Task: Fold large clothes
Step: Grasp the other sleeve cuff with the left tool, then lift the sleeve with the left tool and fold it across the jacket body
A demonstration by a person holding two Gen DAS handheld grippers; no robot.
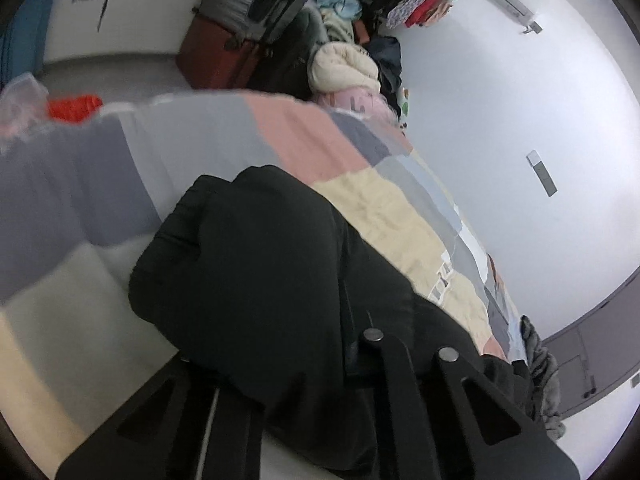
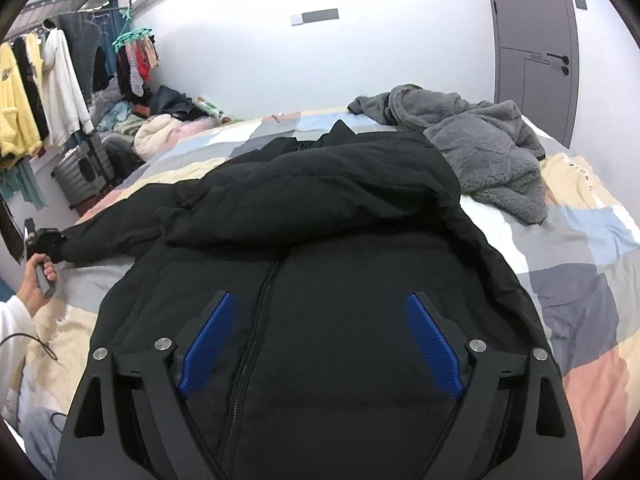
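- Bed (image 2: pixel 580 264): carries everything else listed; covered by a patchwork quilt (image 1: pixel 348 148) in grey, pink, cream and blue blocks.
- Black jacket (image 2: pixel 320 280): the task's thing, a large padded garment lying front-up across the middle of the bed, zipper (image 2: pixel 256 320) closed. Its long axis runs from the hem, nearest the right gripper, away toward the collar at the far side of the bed. One sleeve is already laid across the chest; the other sleeve (image 2: pixel 120 236) stretches out sideways off the body toward the bed's left edge.
- Grey fleece garment (image 2: pixel 480 144): crumpled heap on the bed, just beside the jacket's far right shoulder, touching or overlapping its edge.
- Right gripper (image 2: pixel 320 344): hovers over the jacket's lower front, straddling the zipper; jaws spread wide, blue pads (image 2: pixel 212 340) well apart, holding nothing.
- Left gripper (image 1: pixel 380 364): at the jacket's left side, clenched on black fabric; by the right view this looks to be the cuff end of the outstretched sleeve.
- Judgement: the outstretched sleeve lies left of the jacket body, so the left hand is the nearer one; the coming fold likely carries that sleeve rightward across the chest.
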